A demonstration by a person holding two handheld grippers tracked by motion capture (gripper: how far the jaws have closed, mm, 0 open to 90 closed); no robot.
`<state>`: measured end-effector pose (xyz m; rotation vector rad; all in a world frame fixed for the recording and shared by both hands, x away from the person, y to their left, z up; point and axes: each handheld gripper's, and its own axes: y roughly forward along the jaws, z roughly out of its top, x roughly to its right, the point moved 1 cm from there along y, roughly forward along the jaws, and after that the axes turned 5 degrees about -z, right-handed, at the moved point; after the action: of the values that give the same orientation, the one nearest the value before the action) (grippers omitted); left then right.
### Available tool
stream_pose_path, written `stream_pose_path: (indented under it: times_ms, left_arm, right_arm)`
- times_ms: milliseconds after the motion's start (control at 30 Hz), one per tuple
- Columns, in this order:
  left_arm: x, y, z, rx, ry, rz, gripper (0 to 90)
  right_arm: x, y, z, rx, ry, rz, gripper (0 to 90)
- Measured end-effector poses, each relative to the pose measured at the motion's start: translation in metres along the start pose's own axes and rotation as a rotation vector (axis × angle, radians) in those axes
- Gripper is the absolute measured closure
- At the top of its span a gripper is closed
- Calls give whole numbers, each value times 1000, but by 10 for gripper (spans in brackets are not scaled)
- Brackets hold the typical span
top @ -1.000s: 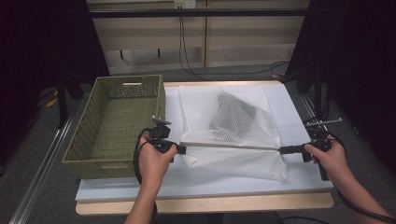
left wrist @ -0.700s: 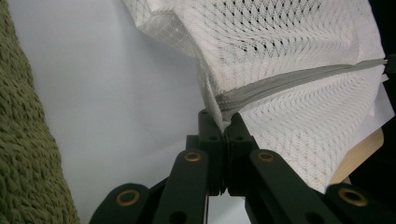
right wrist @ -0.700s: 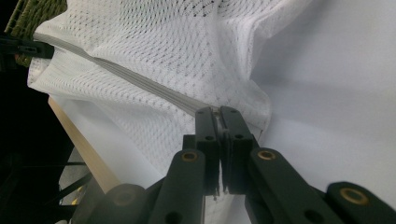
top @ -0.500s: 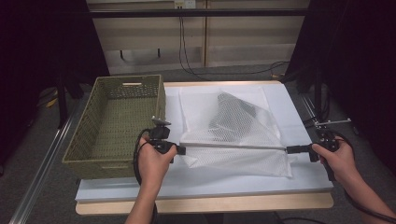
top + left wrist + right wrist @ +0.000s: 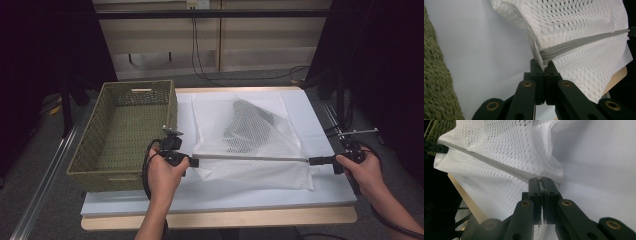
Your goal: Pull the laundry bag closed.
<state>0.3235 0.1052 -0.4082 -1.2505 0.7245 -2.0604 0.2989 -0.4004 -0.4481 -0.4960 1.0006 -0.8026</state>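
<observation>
Two tools — left tool [image 5: 192, 162], right tool [image 5: 312, 161] — stretch a mesh bag [image 5: 250, 145] taut.

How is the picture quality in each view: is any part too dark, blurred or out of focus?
High view: dim overall, room sides nearly black; the mesh bag and table are lit, slightly soft. Left gripper view: mesh sharp, the basket at the edge blurred. Right gripper view: mesh sharp, left corner dark; black fingers show little detail.

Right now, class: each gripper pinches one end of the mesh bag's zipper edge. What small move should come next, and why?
Probably lift both ends together: the left gripper and right gripper hold the mesh bag with its zipper edge taut, its dark contents resting on the table beside the basket.
</observation>
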Motion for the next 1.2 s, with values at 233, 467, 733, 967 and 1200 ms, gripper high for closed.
stream_pose_path:
  times_ms: [233, 467, 733, 967, 1200]
  left_arm:
    - [2, 8, -2, -55, 13, 5, 886]
    - [9, 8, -1, -80, 35, -12, 783]
    - [10, 0, 1, -67, 14, 0, 529]
    - [12, -1, 2, -55, 43, -7, 373]
    - [14, 9, 4, -26, 114, -6, 217]
  right_arm:
    - [-1, 4, 0, -16, -4, -34, 873]
    - [-4, 8, 2, -14, -30, -61, 870]
    - [-21, 9, 8, 16, -90, -97, 703]
    - [-32, 19, 11, 29, -153, -142, 467]
    - [-34, 24, 9, 83, -212, -201, 295]
